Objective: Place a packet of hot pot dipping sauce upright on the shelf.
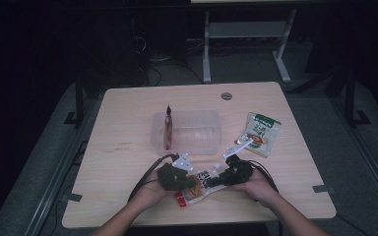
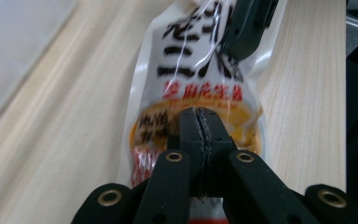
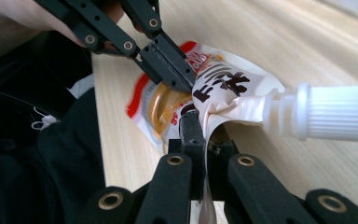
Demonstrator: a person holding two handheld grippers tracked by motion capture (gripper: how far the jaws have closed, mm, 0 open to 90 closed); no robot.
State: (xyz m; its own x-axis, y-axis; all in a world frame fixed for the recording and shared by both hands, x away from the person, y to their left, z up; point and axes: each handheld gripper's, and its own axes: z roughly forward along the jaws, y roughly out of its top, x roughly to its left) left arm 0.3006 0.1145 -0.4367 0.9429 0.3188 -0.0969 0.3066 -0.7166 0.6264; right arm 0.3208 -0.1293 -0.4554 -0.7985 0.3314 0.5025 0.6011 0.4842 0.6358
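A white spouted pouch [image 1: 202,186] with black lettering and an orange-and-red lower panel lies near the front edge of the wooden table [image 1: 128,128], stretched between the person's two hands. The left gripper [image 2: 200,122] is clenched on the pouch's orange printed part, its black jaws pressed tight together with the film caught between them; in the right gripper view that same gripper [image 3: 179,79] bites the pouch from above. The right gripper [image 3: 200,135] is clamped on the pouch's edge just below the neck, a fold of white film pinched between its jaws, and the ribbed white screw cap [image 3: 335,113] sticks out to one side just past them. Further back, about mid-table, stands a clear plastic bin [image 1: 189,132] with a dark red packet [image 1: 168,129] propped upright against its left wall. To the right of the bin, well apart from the pouch, a green-and-white snack packet [image 1: 262,132] lies flat on the tabletop.
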